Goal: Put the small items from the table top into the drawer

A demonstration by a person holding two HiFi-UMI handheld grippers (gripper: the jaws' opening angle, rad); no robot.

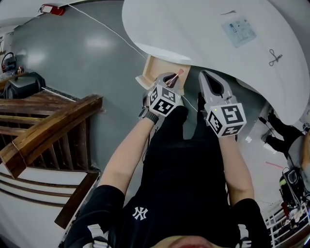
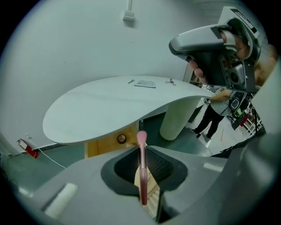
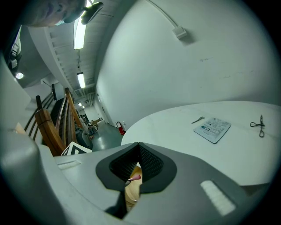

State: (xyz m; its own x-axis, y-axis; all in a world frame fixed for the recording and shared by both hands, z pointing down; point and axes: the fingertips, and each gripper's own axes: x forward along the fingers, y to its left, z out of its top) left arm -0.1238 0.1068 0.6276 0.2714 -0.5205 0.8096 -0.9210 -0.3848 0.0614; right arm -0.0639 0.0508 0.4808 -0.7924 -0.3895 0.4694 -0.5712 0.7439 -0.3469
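Observation:
My left gripper (image 1: 170, 78) is shut on a pink brush (image 1: 177, 74), which stands up between the jaws with its soft tip (image 2: 141, 137) upward. It hovers over the open wooden drawer (image 1: 156, 69) under the white table top (image 1: 203, 24). My right gripper (image 1: 206, 76) is beside it to the right, shut with nothing in it; through the slit between its pads the brush tip (image 3: 135, 177) and drawer wood show. On the table lie a printed card (image 1: 238, 30), small scissors (image 1: 275, 57) and a thin metal piece (image 3: 198, 119).
A wooden stair railing (image 1: 48, 126) runs along the left. The table's thick white pedestal (image 2: 178, 116) stands behind the drawer. A red extinguisher (image 1: 52, 8) with a white cable lies on the grey floor. Someone in black (image 2: 210, 116) stands off to the right.

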